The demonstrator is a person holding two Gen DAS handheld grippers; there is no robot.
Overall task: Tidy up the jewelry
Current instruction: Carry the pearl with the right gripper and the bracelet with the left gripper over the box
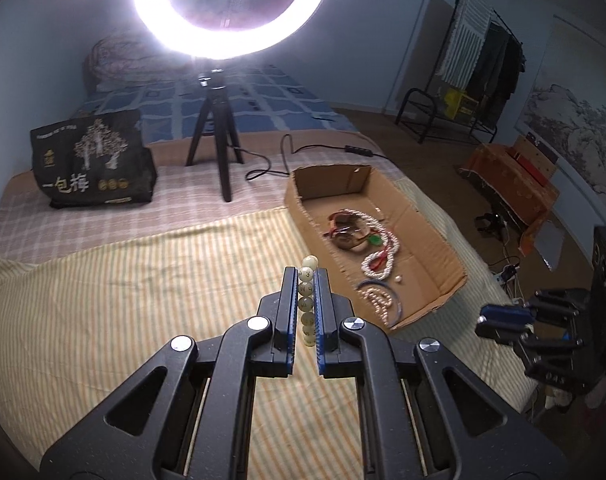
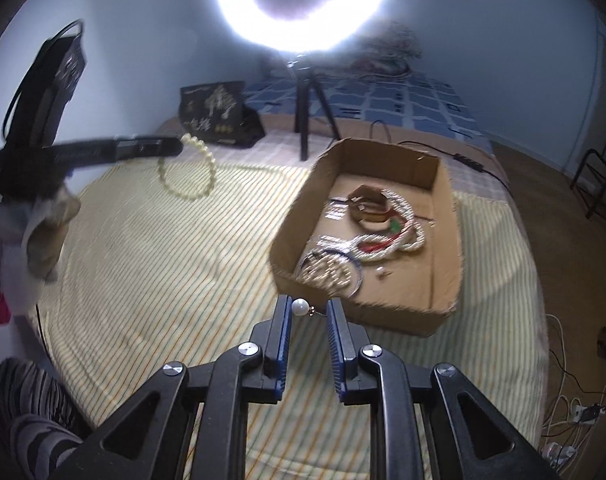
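Over the striped cloth (image 1: 143,300) on the bed, the left gripper (image 1: 306,280) is clenched on a pale bead bracelet (image 1: 307,296); from the right wrist view the same bracelet (image 2: 189,172) hangs as a loop from the fingertips, clear of the cloth. Just right of it sits the open cardboard box (image 1: 423,216), its near corner close to the left fingers and its low walls open above. Wide bare cloth lies to the left, out to a black bag (image 1: 93,160) and the ring light tripod (image 1: 219,136) at the far edge. Inside the box lie a white bead necklace (image 1: 383,256), brown bangles (image 1: 349,232) and a blue hoop (image 1: 383,300). The right gripper (image 2: 309,312) grasps a pearl earring (image 2: 300,306) between narrowly parted jaws, just short of the box's near wall (image 2: 383,316).
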